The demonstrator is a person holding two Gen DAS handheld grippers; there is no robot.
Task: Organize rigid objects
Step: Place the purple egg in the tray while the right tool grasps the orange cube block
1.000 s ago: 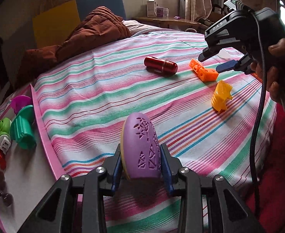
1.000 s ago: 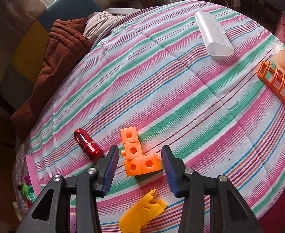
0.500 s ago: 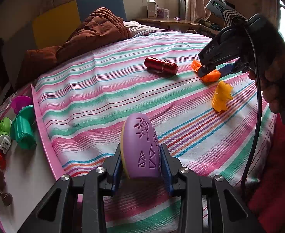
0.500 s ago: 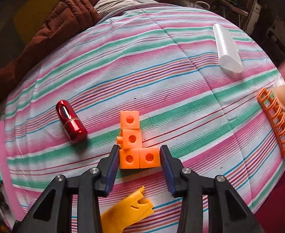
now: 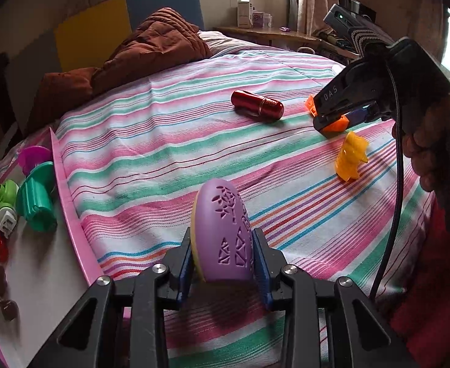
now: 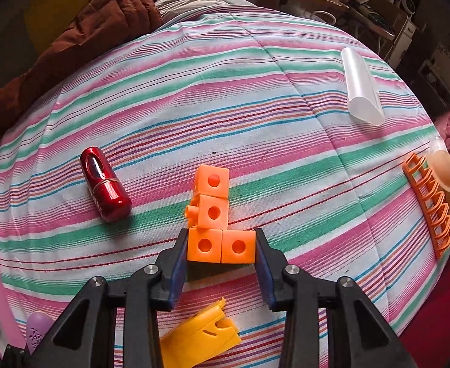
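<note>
My left gripper (image 5: 222, 247) is shut on a purple oval case (image 5: 220, 211) with cut-out patterns, held upright over the striped bedspread. My right gripper (image 6: 221, 245) points steeply down, and its blue pads press on both sides of the two lower cubes of an orange cube block (image 6: 212, 210) lying on the bed. In the left wrist view a hand holds that right gripper (image 5: 335, 119) at the far right over the orange cube block (image 5: 337, 127). A red capsule (image 6: 105, 185) lies left of the block. A yellow plastic piece (image 6: 199, 337) lies just below the jaws.
A pink-rimmed tray (image 5: 68, 202) at the left holds a green piece (image 5: 36, 204) and several small things. A translucent tube (image 6: 360, 87) and an orange rack (image 6: 429, 205) lie toward the bed's right side. A brown blanket (image 5: 127, 58) is heaped at the back.
My right gripper rolled, came down over the orange cube block, and its jaws narrowed onto the two lower cubes. The left gripper and the purple case stayed put.
</note>
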